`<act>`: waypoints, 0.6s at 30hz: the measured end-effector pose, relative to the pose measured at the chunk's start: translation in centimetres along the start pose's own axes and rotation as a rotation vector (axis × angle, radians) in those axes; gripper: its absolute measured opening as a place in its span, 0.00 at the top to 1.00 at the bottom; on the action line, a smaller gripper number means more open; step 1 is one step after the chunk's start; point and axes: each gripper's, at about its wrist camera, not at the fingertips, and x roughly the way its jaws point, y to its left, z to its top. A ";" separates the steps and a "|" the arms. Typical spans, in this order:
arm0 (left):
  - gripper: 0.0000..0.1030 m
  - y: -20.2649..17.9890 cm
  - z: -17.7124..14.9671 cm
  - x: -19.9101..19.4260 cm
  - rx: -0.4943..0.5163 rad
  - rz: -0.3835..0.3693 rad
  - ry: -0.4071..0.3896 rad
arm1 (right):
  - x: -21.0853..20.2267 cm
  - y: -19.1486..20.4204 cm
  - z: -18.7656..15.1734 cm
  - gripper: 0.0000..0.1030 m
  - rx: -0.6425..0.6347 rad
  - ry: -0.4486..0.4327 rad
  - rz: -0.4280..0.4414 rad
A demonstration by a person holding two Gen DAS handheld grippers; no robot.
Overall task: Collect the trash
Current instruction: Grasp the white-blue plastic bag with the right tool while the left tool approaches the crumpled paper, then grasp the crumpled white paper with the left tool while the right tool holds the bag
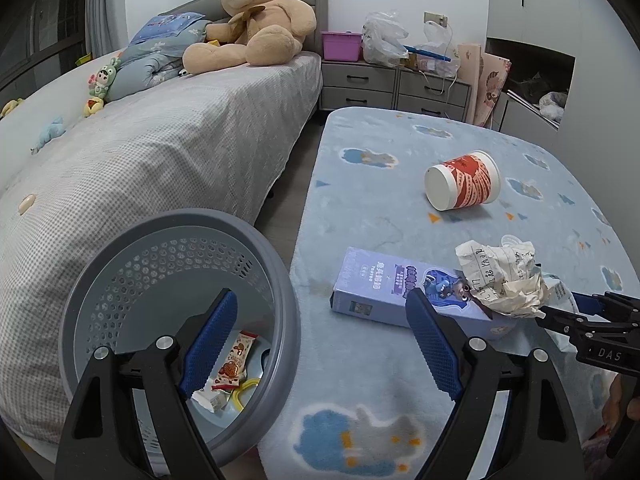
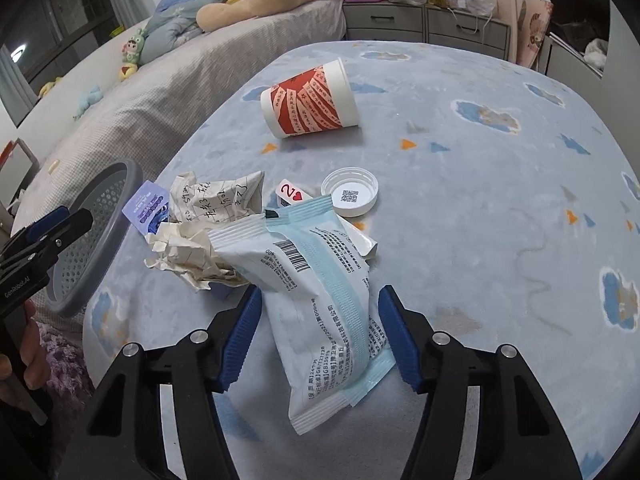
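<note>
Bedroom scene. A bed (image 1: pixel 168 152) with a grey checked cover runs along the left, carrying a large teddy bear (image 1: pixel 256 20) near its headboard. Beside it lies a pale blue rug (image 2: pixel 460 208) printed with clouds, which carries the trash. Grey drawer units (image 1: pixel 394 86) stand against the far wall beyond the rug's far edge.

A grey perforated bin (image 1: pixel 180 312) stands at the rug's left edge, between rug and bed, with wrappers inside. Near that edge lie a lilac carton (image 1: pixel 400 292), crumpled paper (image 2: pixel 208 224) resting on it, and a white-and-blue wrapper (image 2: pixel 320 308). A red-and-white cup (image 2: pixel 310 100) lies on its side toward the rug's middle; a white lid (image 2: pixel 350 192) and a playing card (image 2: pixel 290 192) lie between cup and wrapper.

Left gripper (image 1: pixel 320 340): jaws apart over the bin's rim, holding nothing. Right gripper (image 2: pixel 320 336): jaws apart, straddling the wrapper; contact cannot be told.
</note>
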 end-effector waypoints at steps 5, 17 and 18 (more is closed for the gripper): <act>0.20 -0.2 -0.2 -0.3 0.005 -0.003 -0.008 | -1.1 -0.2 -0.4 0.50 0.024 -0.030 0.011; 0.20 -2.3 -0.7 -1.2 0.052 -0.034 -0.021 | -3.5 -1.2 -1.5 0.51 0.071 -0.088 0.002; 0.20 -2.6 -0.7 -1.2 0.059 -0.042 -0.021 | -3.8 -1.4 -1.6 0.51 0.079 -0.093 0.001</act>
